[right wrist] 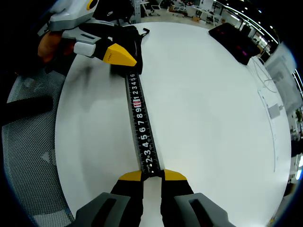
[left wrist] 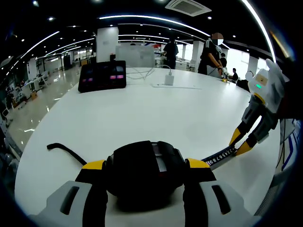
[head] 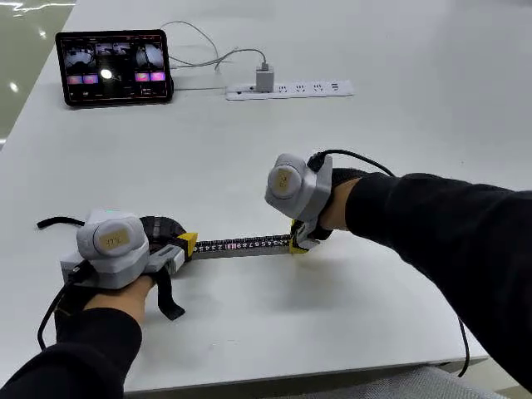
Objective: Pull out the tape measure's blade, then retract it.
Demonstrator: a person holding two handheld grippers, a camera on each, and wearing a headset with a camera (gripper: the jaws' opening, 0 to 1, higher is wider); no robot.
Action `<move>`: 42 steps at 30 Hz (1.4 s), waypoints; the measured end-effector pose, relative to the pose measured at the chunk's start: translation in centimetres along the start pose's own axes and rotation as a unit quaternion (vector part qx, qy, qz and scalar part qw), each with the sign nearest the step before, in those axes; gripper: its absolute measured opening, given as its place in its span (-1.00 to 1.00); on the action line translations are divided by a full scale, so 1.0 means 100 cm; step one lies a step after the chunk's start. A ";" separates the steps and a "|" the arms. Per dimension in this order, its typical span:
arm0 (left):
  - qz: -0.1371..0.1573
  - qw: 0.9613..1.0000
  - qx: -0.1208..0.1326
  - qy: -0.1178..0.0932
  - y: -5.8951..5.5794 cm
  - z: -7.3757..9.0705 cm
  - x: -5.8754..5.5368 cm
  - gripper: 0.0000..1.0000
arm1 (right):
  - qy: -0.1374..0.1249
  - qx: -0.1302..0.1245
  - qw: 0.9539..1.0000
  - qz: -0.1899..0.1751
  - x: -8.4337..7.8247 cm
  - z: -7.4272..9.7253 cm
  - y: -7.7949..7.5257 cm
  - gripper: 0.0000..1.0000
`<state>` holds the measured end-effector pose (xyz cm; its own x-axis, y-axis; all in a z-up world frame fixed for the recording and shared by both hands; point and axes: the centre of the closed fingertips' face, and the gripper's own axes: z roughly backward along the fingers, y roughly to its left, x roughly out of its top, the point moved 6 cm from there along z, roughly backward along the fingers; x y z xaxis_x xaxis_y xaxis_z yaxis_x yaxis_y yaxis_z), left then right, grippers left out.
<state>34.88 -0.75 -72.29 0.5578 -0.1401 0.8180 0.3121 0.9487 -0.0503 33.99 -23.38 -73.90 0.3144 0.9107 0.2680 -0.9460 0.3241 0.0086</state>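
Tape measure case: black, clamped between the fingers of the left gripper, with its wrist strap trailing out past the left finger. Blade: laid flat on the white table, spanning from the left gripper's fingers to the right gripper, whose fingers are closed on the blade's tip. Progress is judged as mid-extension: a short stretch is out, while any further pulling and the whole retraction are left to do. Tablet and power strip with charger: set well beyond both pairs of fingers, off the blade's line. Nothing is seen obstructing.
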 end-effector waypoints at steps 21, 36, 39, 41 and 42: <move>0.003 1.000 -0.004 0.007 0.000 0.000 0.000 0.19 | -0.004 0.002 1.000 0.004 0.008 -0.003 0.000 -0.82; 0.003 1.000 -0.004 0.003 0.001 -0.001 -0.001 0.19 | -0.010 0.004 1.000 0.007 0.014 -0.005 0.001 -0.82; 0.003 1.000 -0.005 0.004 0.001 -0.001 0.000 0.19 | -0.006 0.004 1.000 0.013 0.016 -0.005 0.002 -0.82; 0.004 1.000 -0.005 0.004 0.001 0.000 0.000 0.19 | -0.005 0.004 1.000 0.013 0.017 -0.006 0.001 -0.82; 0.004 1.000 -0.005 0.004 0.001 0.000 0.000 0.19 | -0.005 0.004 1.000 0.013 0.017 -0.006 0.001 -0.82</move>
<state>34.90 -0.70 -72.33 0.5667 -0.1344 0.8129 0.3146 0.9472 -0.0627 34.45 -21.59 -73.98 0.2885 0.9161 0.2784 -0.9546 0.2977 0.0098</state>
